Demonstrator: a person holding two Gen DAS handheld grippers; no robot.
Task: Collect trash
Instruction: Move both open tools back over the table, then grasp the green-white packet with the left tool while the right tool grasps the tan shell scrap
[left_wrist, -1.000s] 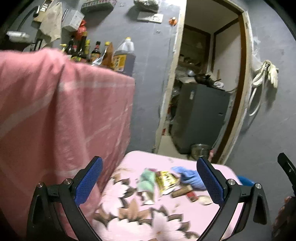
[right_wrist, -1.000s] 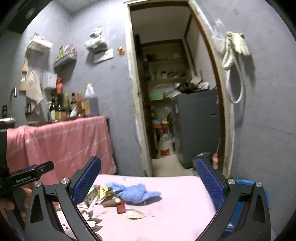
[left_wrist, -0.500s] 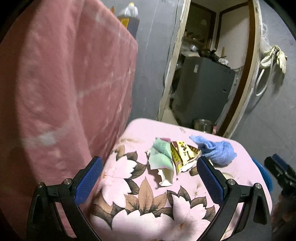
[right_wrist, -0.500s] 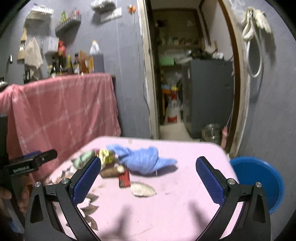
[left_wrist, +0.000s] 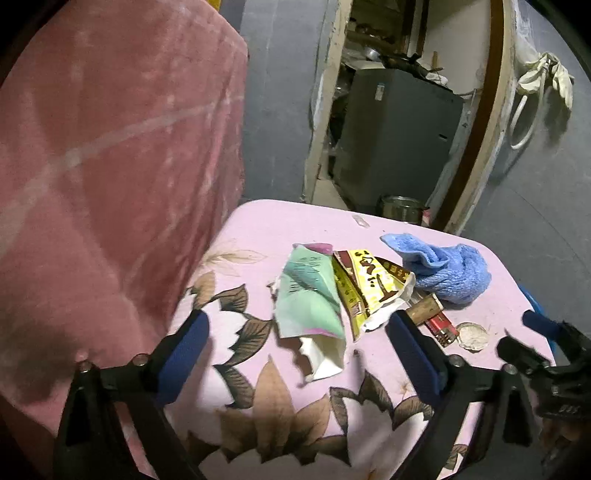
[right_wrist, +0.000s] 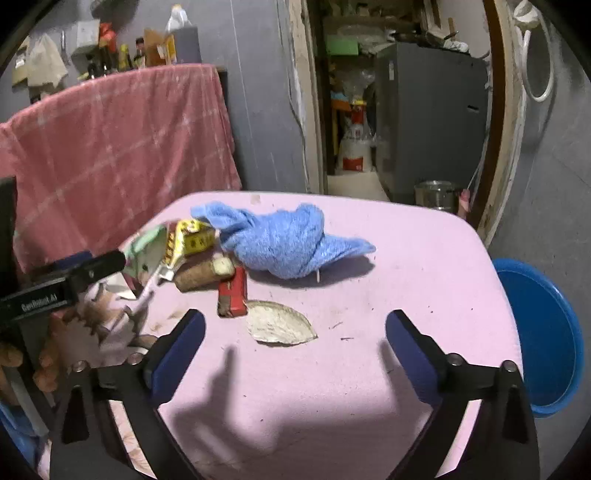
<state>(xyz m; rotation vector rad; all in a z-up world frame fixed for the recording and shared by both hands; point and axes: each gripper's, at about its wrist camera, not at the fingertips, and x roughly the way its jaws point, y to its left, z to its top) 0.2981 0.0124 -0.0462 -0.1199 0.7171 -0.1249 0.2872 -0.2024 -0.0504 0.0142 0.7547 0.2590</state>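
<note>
Blue-padded jaws of your left gripper (left_wrist: 297, 350) stand wide and are closing, grasping nothing; the torn end of the green wrapper (left_wrist: 308, 299) lies on the cloth between the two pads, touched by neither. Your right gripper (right_wrist: 293, 349) is likewise spread, closing and empty, with bare pink tablecloth (right_wrist: 332, 387) beneath it and the pale shell-like scrap (right_wrist: 279, 326) just beyond, at 12 o'clock. From that scrap, the red packet (right_wrist: 232, 293) lies at 10 o'clock, touching the brown cork-like cylinder (right_wrist: 203, 273). At 10 o'clock past these, the yellow wrapper (right_wrist: 192, 238) overlaps the green one. Directly at 12 o'clock behind the packet sits the crumpled blue cloth (right_wrist: 284, 240), resting against the cylinder and the yellow wrapper. Off the table's edge at 3 o'clock stands the blue basin (right_wrist: 543, 332). Farther back, a pink checked cloth (right_wrist: 110, 147) hangs at 10 o'clock, and an open doorway (right_wrist: 388, 110) shows at 12 o'clock.
</note>
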